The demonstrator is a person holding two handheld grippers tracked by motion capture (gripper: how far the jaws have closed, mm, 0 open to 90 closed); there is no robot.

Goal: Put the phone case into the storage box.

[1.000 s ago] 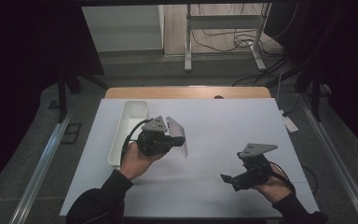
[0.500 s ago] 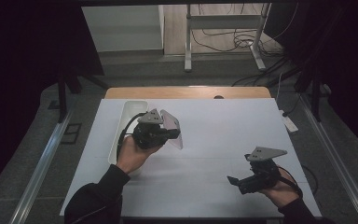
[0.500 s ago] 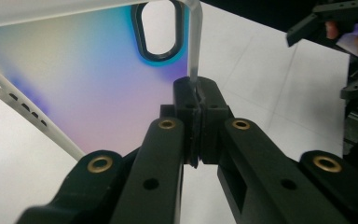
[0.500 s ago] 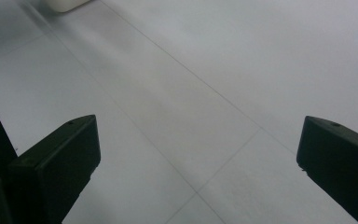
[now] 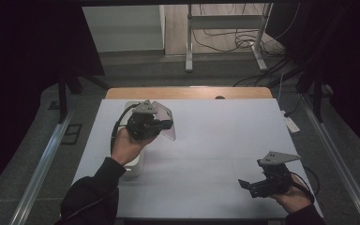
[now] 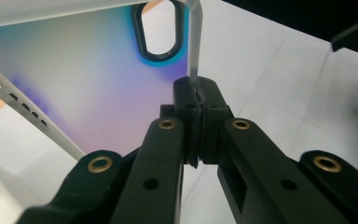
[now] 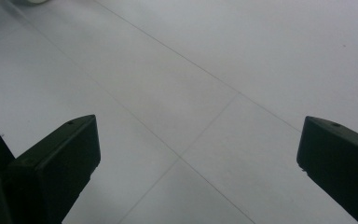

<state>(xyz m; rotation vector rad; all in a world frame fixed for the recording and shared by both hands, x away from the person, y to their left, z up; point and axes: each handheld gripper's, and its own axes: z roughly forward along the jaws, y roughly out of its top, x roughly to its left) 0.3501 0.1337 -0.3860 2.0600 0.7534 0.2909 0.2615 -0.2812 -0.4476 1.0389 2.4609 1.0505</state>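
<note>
A translucent phone case [image 5: 168,123] with a purple-blue sheen and an oval camera cutout hangs above the left part of the white table [image 5: 215,140]. My left gripper [image 5: 165,125] is shut on it. In the left gripper view the two black jaws pinch the case's thin edge [image 6: 195,88], and the case's back [image 6: 88,79] spreads up and to the left. My right gripper [image 5: 247,185] hovers low over the table's front right corner. Its jaws stand wide open [image 7: 198,135] with only bare table between them.
A white tray [image 5: 138,164] lies on the table's left side, partly under the left hand. A small white block [image 5: 290,124] sits at the right edge. A wooden desk edge [image 5: 187,92] runs behind the table, with a metal stand and cables beyond.
The left hand has carried the case left and toward the back of the table, a bit higher. The right gripper has drifted right and toward the front edge, still open.
</note>
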